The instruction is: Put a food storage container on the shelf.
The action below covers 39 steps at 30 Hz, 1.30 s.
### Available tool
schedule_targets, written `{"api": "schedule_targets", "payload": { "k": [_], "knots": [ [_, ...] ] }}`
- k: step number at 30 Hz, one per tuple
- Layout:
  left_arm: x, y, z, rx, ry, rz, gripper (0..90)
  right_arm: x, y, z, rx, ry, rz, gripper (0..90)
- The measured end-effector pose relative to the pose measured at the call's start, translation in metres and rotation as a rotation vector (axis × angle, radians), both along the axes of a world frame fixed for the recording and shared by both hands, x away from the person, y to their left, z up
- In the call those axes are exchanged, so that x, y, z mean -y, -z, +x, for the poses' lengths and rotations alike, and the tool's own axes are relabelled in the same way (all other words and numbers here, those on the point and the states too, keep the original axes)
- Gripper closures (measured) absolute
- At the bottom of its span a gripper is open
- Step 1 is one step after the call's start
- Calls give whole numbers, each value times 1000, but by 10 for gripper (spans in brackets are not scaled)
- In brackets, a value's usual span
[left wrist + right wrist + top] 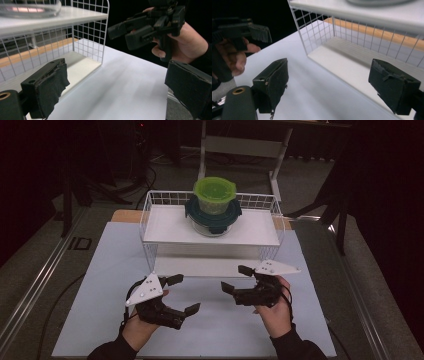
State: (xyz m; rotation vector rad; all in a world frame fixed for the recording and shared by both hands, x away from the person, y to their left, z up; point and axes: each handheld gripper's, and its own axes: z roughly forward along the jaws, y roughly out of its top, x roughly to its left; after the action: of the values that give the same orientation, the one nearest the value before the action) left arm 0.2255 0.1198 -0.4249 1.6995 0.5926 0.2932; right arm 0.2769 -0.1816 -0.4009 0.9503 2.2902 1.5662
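A white wire rack [150, 215] with two shelves stands at the back of a white mat [100, 285]. On its top shelf sits a glass container with a dark teal lid [212, 217], and a green container [214, 194] is stacked on it. My left gripper [186, 294] hovers over the mat in front of the rack's left end, jaws wide open and empty [117, 87]. My right gripper [235, 278] is held near the rack's lower front edge, open with nothing between its pads [334, 85]. The two grippers point toward each other.
The rack's lower shelf [342, 57] is bare white board behind a wire end panel [92, 30]. A strip of wooden table edge [125, 215] shows behind the mat. A white frame [240, 145] stands on the floor beyond. Dark floor lies around the table.
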Motion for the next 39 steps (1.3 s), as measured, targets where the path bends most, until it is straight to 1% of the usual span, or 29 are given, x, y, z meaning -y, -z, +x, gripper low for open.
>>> {"api": "schedule_targets", "payload": {
  "k": [2,3,4,5,7,9,12,15,17,19,21,23,25,26,27,28,30,32,35,37,39],
  "knots": [
    [0,5,-1,-10,1,-1,49,4,9,-3,-13,5,11,157],
    [1,8,-2,-17,9,-1,49,5,14,-5,-20,-3,11,157],
    [1,10,-2,-19,13,2,49,7,19,-6,-22,-6,3,157],
    [1,13,-3,-18,11,10,49,8,23,-8,-21,-3,2,157],
    [1,17,-5,-21,25,17,49,12,31,-9,-32,-11,5,157],
    [1,22,-7,-18,30,33,49,17,37,-12,-36,-7,13,157],
    [0,29,-9,-23,34,41,49,22,46,-15,-43,2,12,158],
    [-1,35,-11,-27,37,45,50,28,54,-19,-39,10,7,158],
    [-2,38,-12,-30,41,51,49,32,58,-20,-43,21,-8,160],
    [-2,41,-12,-29,41,68,49,38,61,-22,-37,31,-7,161],
    [-3,45,-12,-33,45,66,49,43,64,-24,-42,45,-17,162],
    [-4,47,-12,-33,39,77,49,48,68,-25,-41,51,-22,162],
    [-6,49,-12,-36,38,69,49,52,71,-26,-43,60,-41,162],
    [-7,50,-12,-40,35,74,49,55,73,-27,-41,64,-36,162],
    [-8,51,-13,-40,33,75,49,57,74,-28,-51,66,-34,162],
    [-9,52,-13,-42,30,72,49,59,76,-29,-54,70,-42,162],
    [-10,55,-14,-48,27,83,49,63,79,-31,-55,73,-47,163],
    [-10,56,-15,-42,28,95,49,66,83,-33,-65,77,-53,163],
    [-11,59,-16,-37,37,95,49,70,88,-35,-73,78,-53,164],
    [-11,60,-17,-35,40,104,49,72,90,-36,-78,74,-48,163],
    [-11,61,-17,-32,42,102,49,73,93,-37,-70,74,-62,164]
  ]
}}
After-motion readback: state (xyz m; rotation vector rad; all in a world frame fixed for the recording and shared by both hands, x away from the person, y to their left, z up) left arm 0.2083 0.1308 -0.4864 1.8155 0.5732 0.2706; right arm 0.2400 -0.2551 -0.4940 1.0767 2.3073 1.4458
